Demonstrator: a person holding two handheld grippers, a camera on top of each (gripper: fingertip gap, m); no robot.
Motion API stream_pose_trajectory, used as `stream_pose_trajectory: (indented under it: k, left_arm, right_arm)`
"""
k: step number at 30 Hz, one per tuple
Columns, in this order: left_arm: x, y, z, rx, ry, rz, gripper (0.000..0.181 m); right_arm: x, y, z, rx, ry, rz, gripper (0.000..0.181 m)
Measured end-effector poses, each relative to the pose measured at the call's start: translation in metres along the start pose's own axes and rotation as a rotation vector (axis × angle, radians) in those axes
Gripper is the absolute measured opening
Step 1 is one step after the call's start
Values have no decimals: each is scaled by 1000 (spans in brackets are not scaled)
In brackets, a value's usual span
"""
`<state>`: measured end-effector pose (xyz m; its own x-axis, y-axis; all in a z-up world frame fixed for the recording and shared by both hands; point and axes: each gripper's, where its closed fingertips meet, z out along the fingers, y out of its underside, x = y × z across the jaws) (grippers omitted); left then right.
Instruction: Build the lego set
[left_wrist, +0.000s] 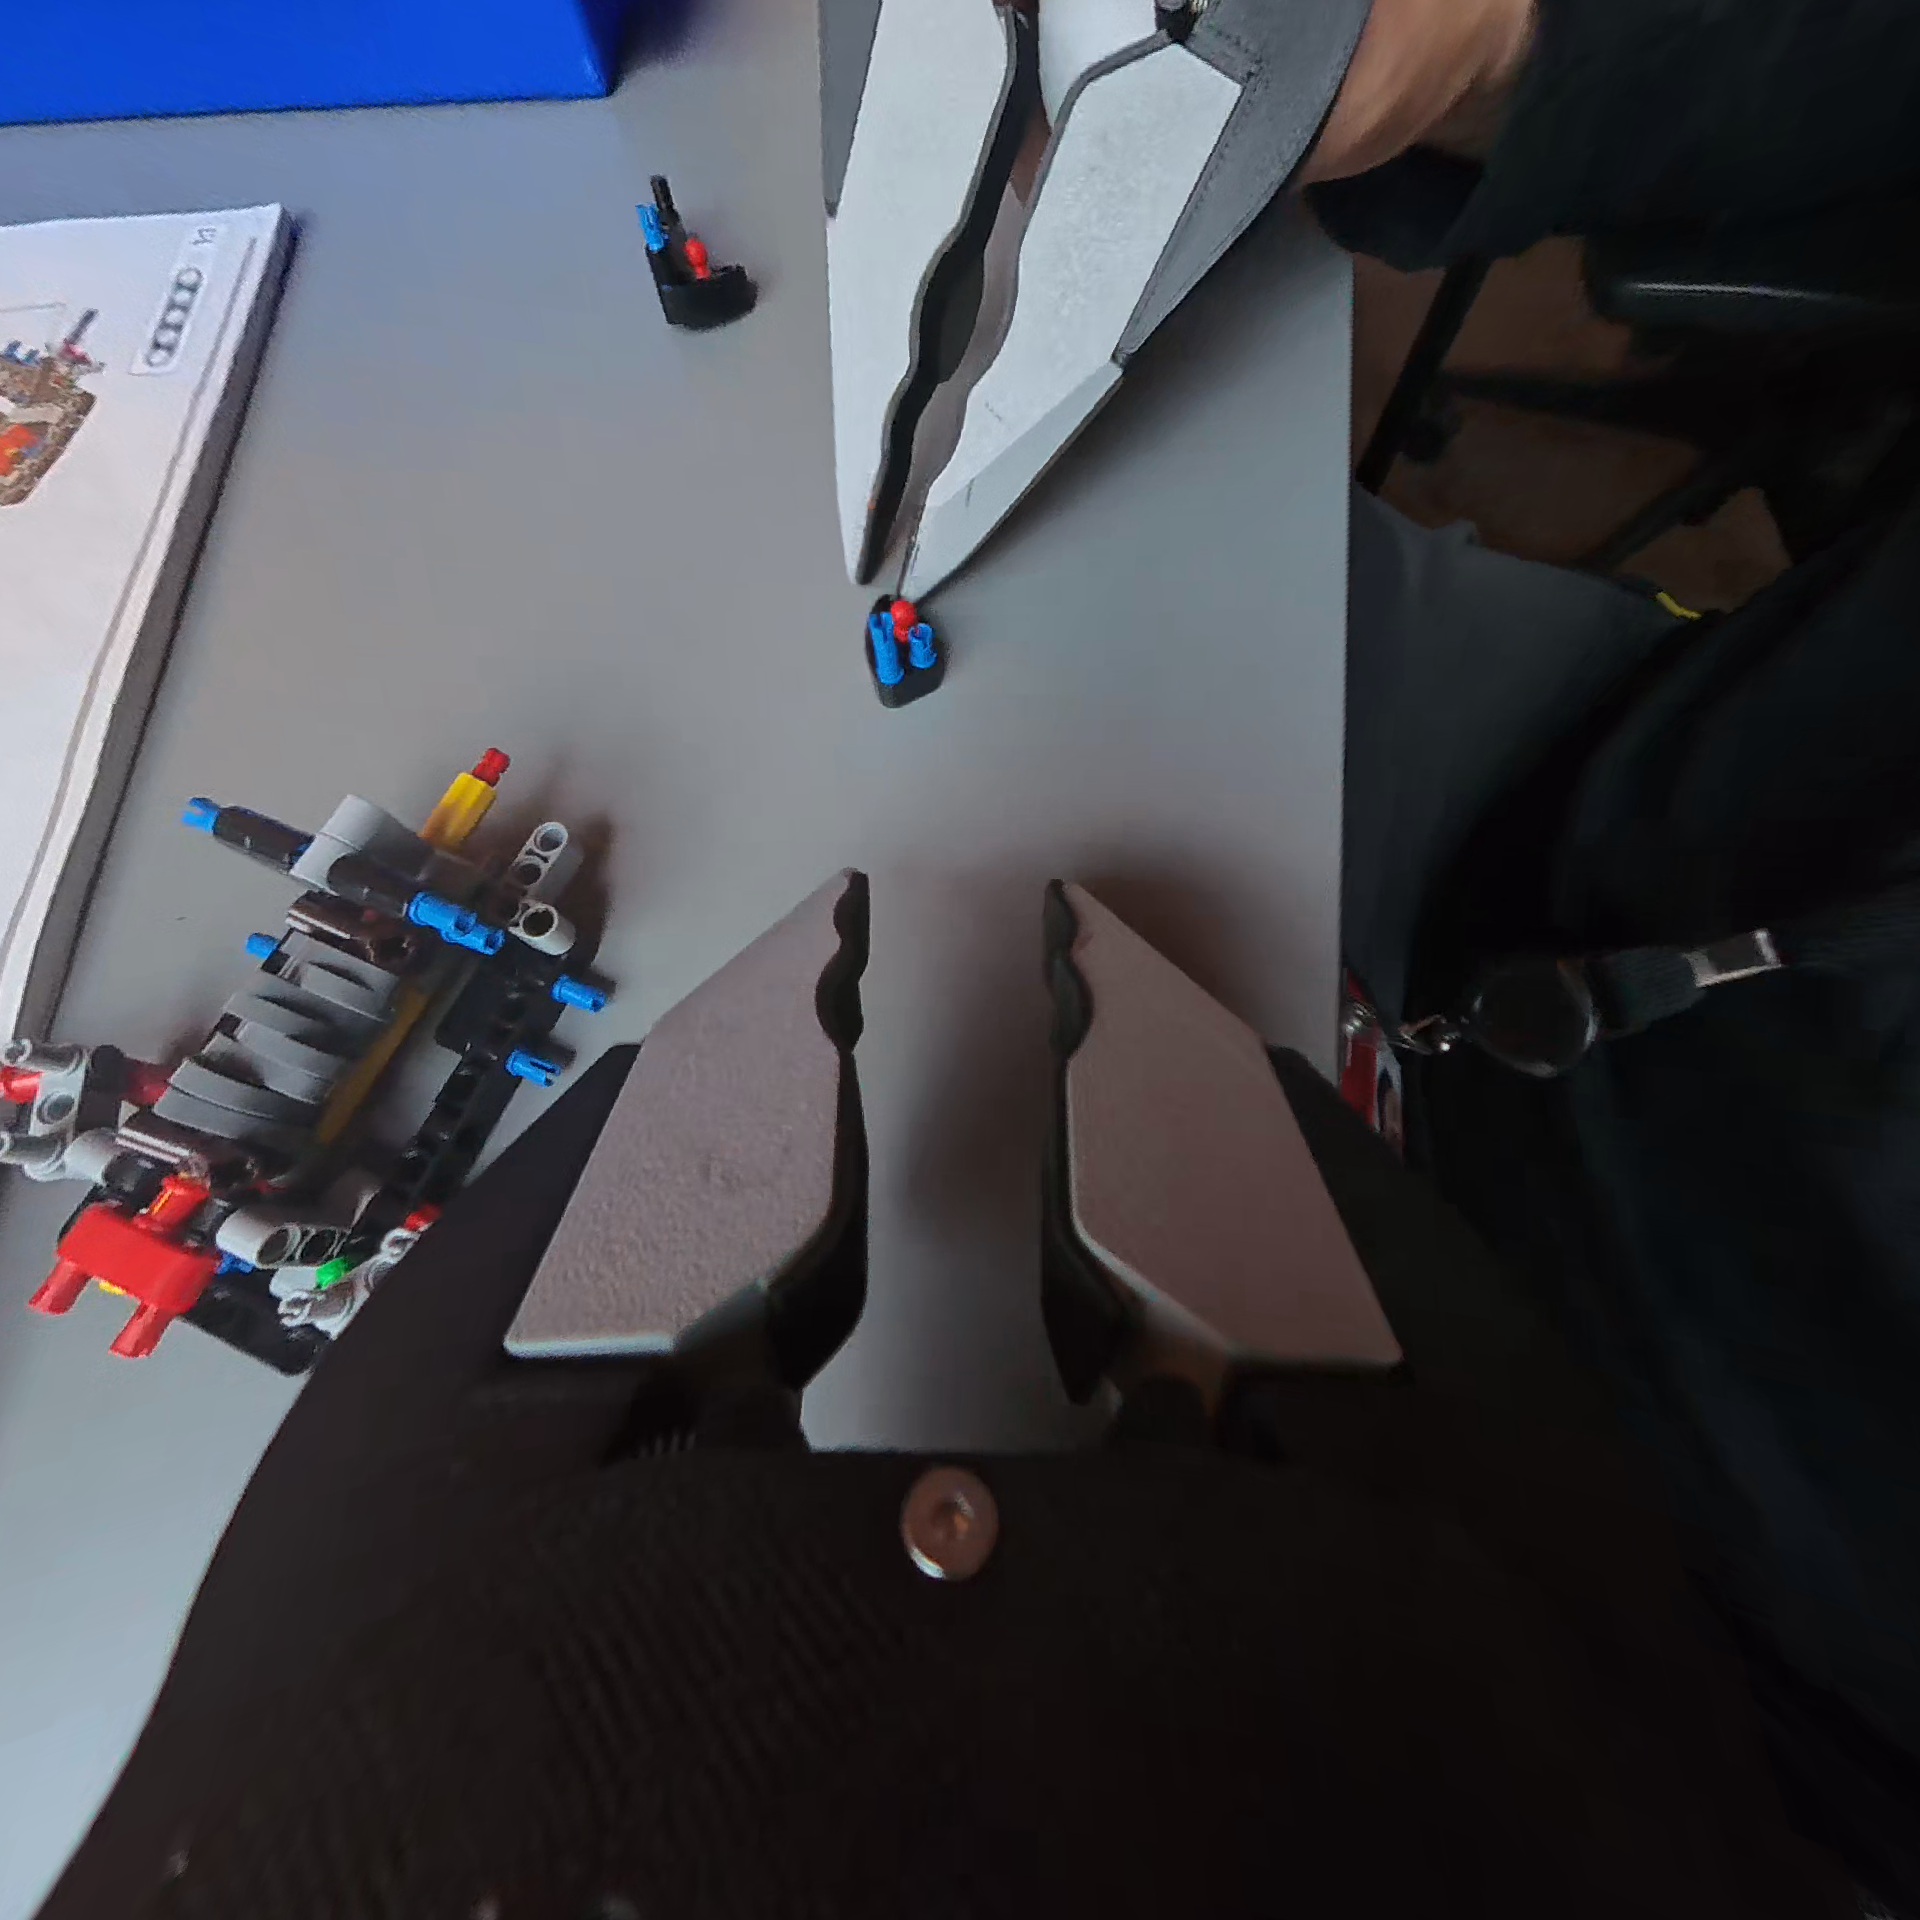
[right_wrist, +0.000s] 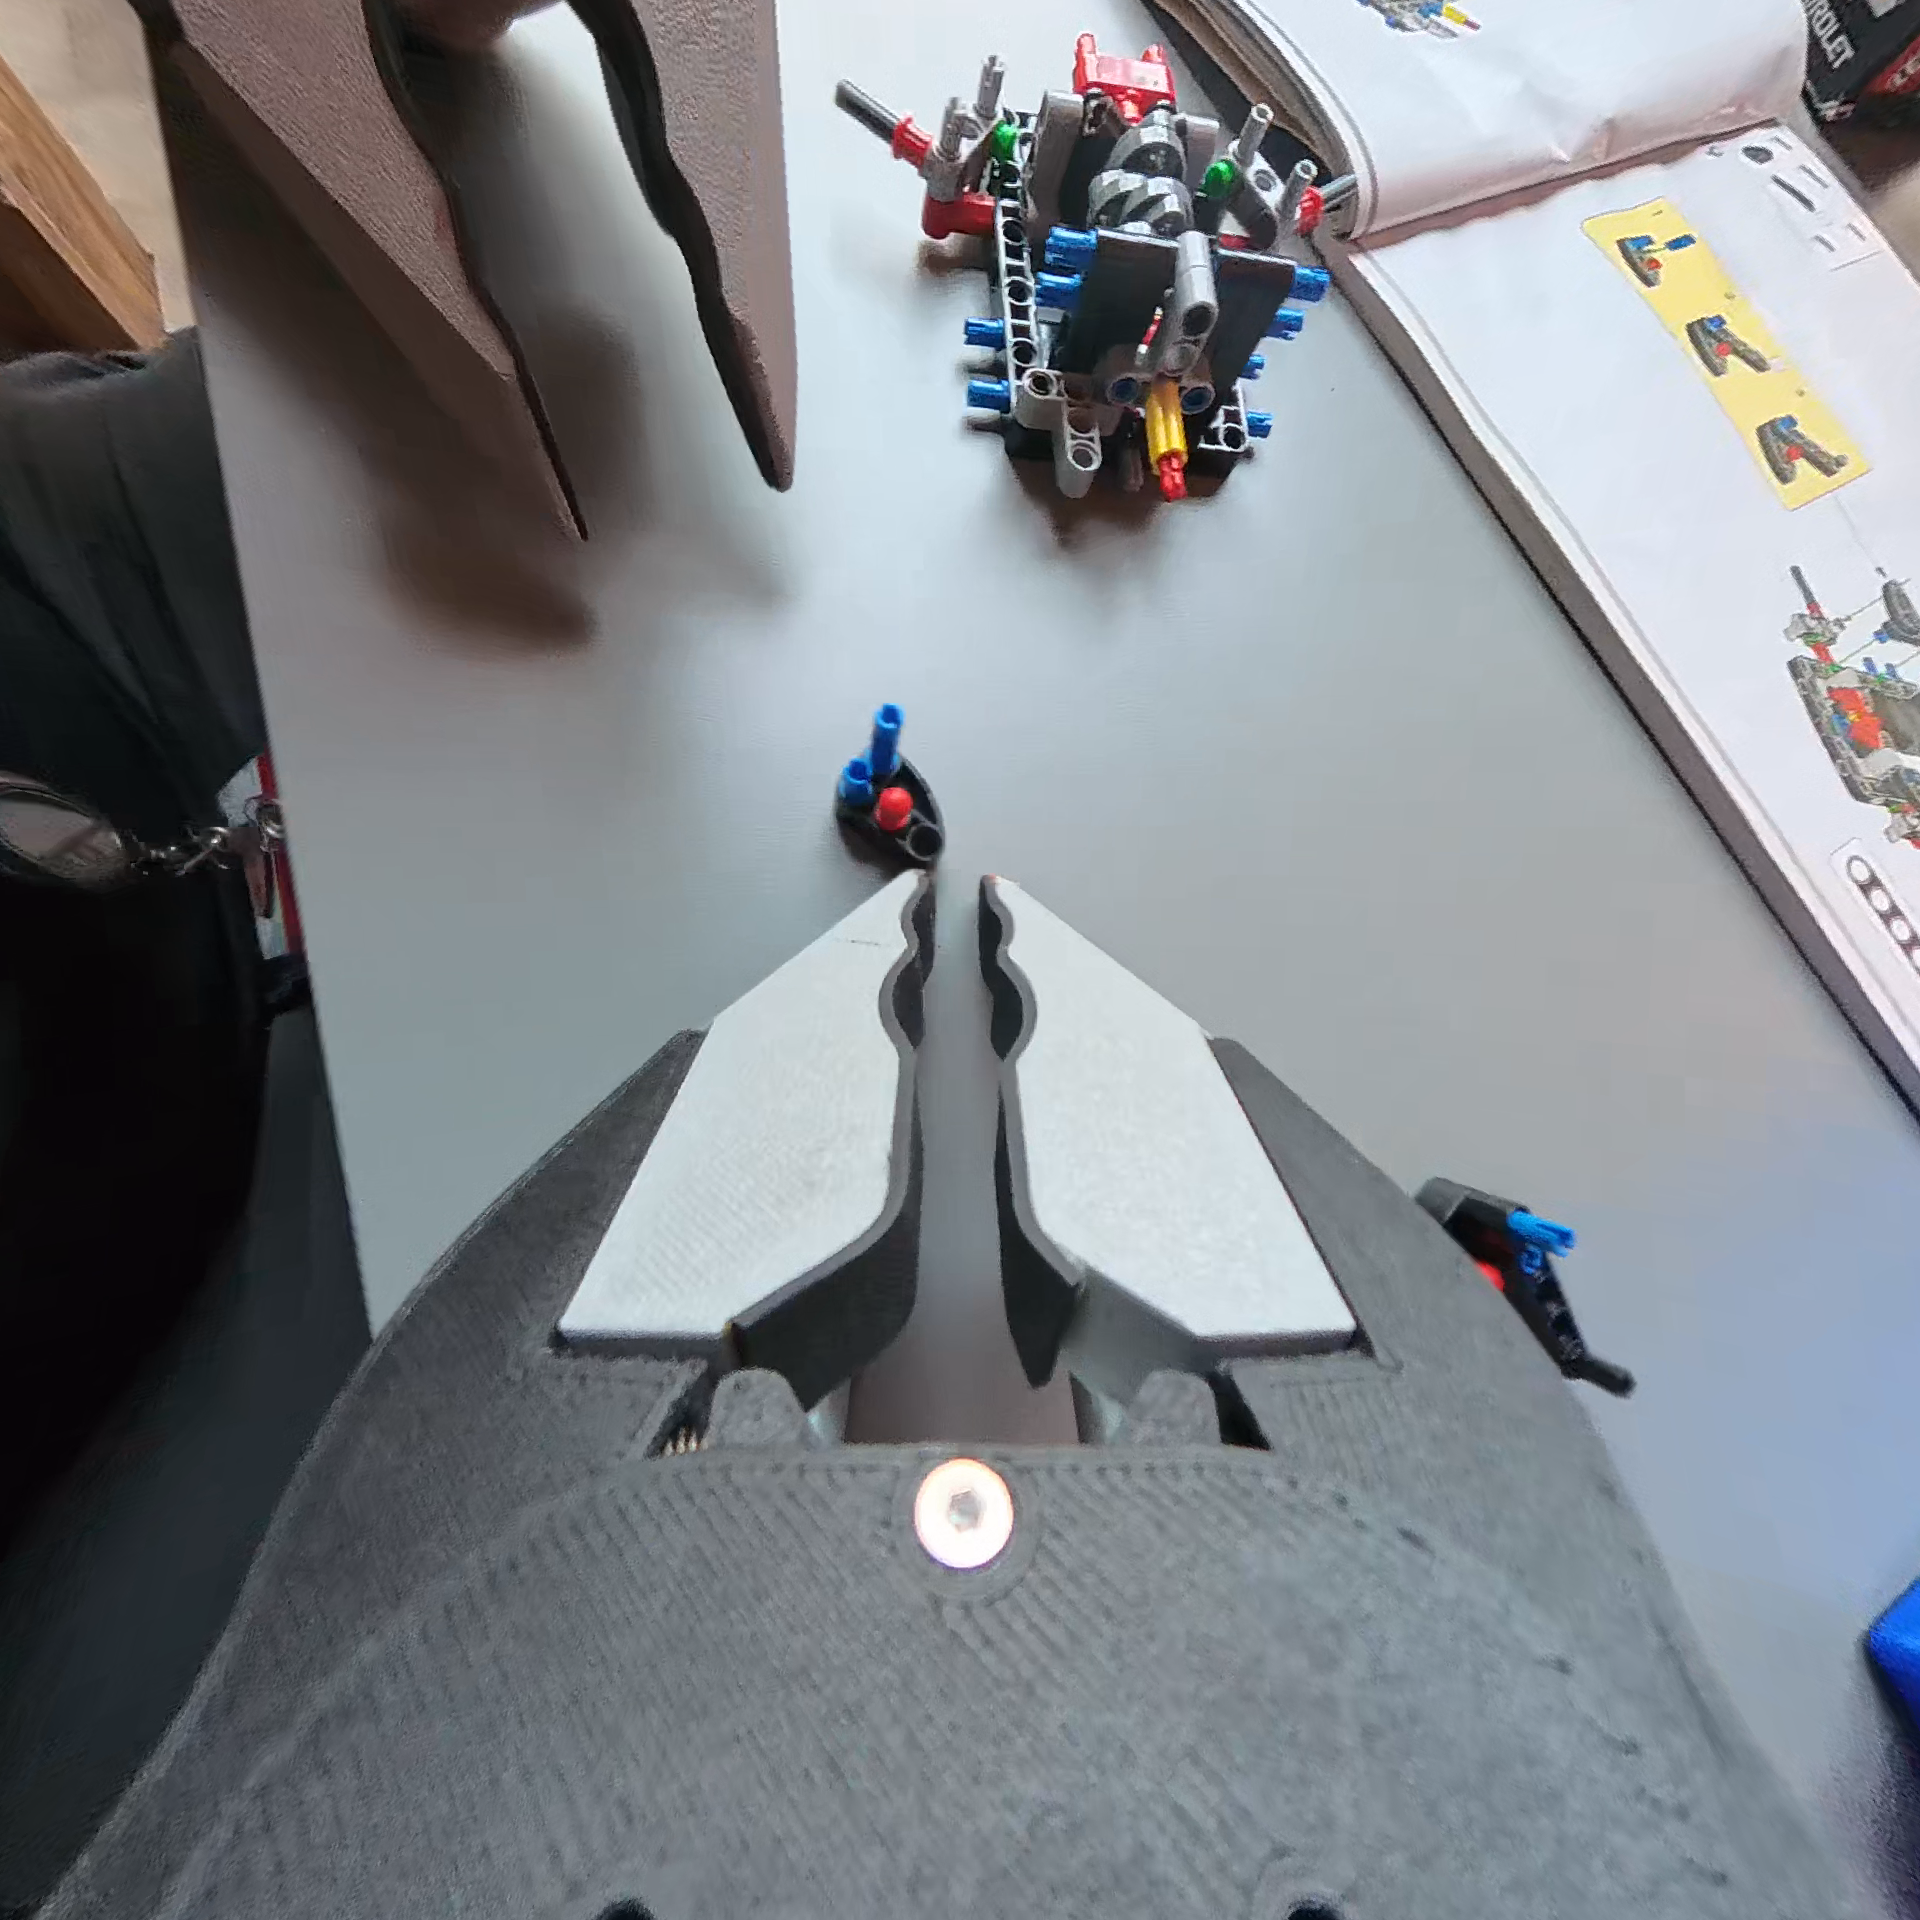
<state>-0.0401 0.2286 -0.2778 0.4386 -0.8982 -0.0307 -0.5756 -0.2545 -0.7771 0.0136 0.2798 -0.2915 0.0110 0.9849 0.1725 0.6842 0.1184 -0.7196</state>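
Left wrist view first: the left tongs (left_wrist: 956, 883) sit bottom centre, spread wide with nothing between them, over the grey counter (left_wrist: 675, 623). The half-built lego model (left_wrist: 312, 1049) lies at lower left, the instruction booklet (left_wrist: 114, 499) along the left edge. A small black piece with blue and red pins (left_wrist: 904, 655) is mid-frame, with the right tongs (left_wrist: 883, 582) coming down from the top, tips right at it. A second small black piece (left_wrist: 696, 265) sits upper centre.

Right wrist view: right tongs (right_wrist: 956, 883) are slightly parted, pinching nothing, tips just beside the small black piece (right_wrist: 891, 805). Model (right_wrist: 1132, 281) is top centre, the open booklet (right_wrist: 1662, 416) on the right, the second piece (right_wrist: 1527, 1278) at right, and the left tongs (right_wrist: 675, 509) spread at upper left.
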Motion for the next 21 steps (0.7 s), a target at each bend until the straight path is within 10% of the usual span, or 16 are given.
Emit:
stream_pose_trajectory:
  k: [21]
  left_arm:
    - [-4, -9, 31, -73, 18, 38, 24]
  right_arm:
    - [-1, 7, -9, 26, -195, -142, 13]
